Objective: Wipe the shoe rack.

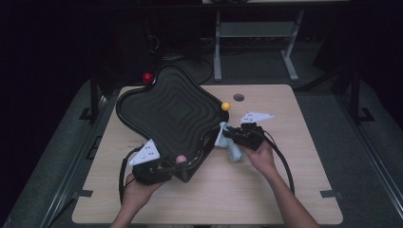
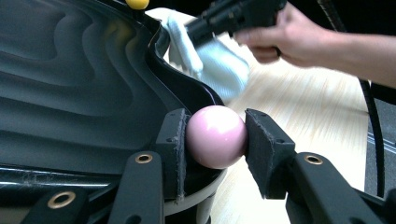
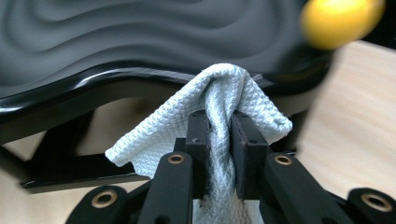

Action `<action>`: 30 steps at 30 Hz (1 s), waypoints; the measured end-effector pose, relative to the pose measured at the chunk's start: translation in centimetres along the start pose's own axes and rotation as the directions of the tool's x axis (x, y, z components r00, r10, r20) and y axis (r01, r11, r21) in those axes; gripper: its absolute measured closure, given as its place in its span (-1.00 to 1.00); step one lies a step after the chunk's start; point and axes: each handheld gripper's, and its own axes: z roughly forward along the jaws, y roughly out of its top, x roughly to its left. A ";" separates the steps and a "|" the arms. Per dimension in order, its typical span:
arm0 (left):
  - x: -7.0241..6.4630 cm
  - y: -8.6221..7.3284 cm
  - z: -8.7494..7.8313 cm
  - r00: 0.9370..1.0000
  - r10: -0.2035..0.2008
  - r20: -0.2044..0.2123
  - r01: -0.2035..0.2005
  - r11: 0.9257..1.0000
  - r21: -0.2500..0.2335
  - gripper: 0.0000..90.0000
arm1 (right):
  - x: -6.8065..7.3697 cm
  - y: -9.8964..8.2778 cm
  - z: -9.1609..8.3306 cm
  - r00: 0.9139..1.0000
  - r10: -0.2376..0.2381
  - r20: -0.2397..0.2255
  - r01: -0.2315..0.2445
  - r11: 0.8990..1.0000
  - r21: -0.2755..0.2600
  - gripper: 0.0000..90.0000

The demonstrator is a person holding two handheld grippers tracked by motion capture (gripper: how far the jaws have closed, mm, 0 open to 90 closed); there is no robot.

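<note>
Two grips: your left gripper (image 2: pixel 215 140) is clamping the pink ball (image 2: pixel 216 136) on the black tray (image 1: pixel 166 109), your right gripper (image 3: pixel 218 140) is pinching the cloth (image 3: pixel 210 107) against the tray's rim.

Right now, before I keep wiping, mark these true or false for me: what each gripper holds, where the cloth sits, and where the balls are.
1. The left gripper clamps a pink ball. True.
2. The right gripper is open. False: it is shut on a pale cloth.
3. The cloth meets the rim of the black tray. True.
4. A yellow ball lies in the tray's middle. False: it sits at the tray's edge.
5. A red ball sits at the tray's far edge. True.
</note>
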 end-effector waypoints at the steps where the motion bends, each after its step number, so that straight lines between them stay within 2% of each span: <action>1: 0.0 0.0 0.0 1.000 0.000 -0.001 0.000 1.000 0.002 0.34 | 0.5 -0.3 0.2 1.000 0.003 -0.015 -0.003 1.000 -0.008 0.74; 5: -0.1 0.0 0.0 1.000 -0.002 -0.004 0.002 1.000 0.003 0.34 | 2.2 -1.6 1.7 0.998 0.000 -0.056 0.001 1.000 0.013 0.73; 7: -0.1 0.1 0.0 1.000 -0.001 -0.006 0.001 1.000 0.004 0.34 | 3.1 -2.3 2.7 0.997 0.005 -0.081 -0.001 0.999 0.047 0.73; 11: -0.2 0.1 0.0 1.000 -0.005 -0.015 0.005 1.000 0.009 0.33 | 5.3 -3.4 5.1 0.991 -0.003 -0.133 0.013 0.997 0.077 0.69; 14: -0.3 0.1 -0.1 1.000 -0.004 -0.023 0.004 1.000 0.009 0.32 | 5.6 -3.5 5.8 0.992 0.000 -0.130 0.011 0.996 0.085 0.61; 16: -0.3 0.1 -0.1 1.000 -0.003 -0.025 0.003 1.000 0.009 0.32 | 5.5 -3.6 5.9 0.991 0.010 -0.133 0.001 0.997 0.083 0.61; 19: -0.2 0.1 -0.3 0.999 -0.005 -0.035 0.006 1.000 0.011 0.33 | 6.0 -3.6 6.3 0.994 0.013 -0.108 -0.003 0.996 0.088 0.66; 21: 0.0 0.0 -0.5 0.999 -0.006 -0.046 0.006 1.000 0.012 0.33 | 6.7 -3.7 6.5 0.992 0.019 -0.124 -0.008 0.996 0.084 0.67; 23: 0.2 -0.1 -0.7 0.998 -0.012 -0.054 0.013 1.000 0.010 0.33 | 7.7 -3.7 6.8 0.987 -0.003 -0.159 0.017 0.996 0.086 0.61; 25: 0.3 -0.1 -0.8 0.998 -0.017 -0.058 0.018 1.000 0.009 0.32 | 8.5 -3.5 6.8 0.990 -0.037 -0.135 0.049 0.995 0.087 0.50; 30: 0.3 0.0 -1.0 0.998 -0.017 -0.058 0.018 1.000 0.006 0.31 | 8.5 -3.4 6.6 0.990 -0.037 -0.139 0.051 0.994 0.094 0.40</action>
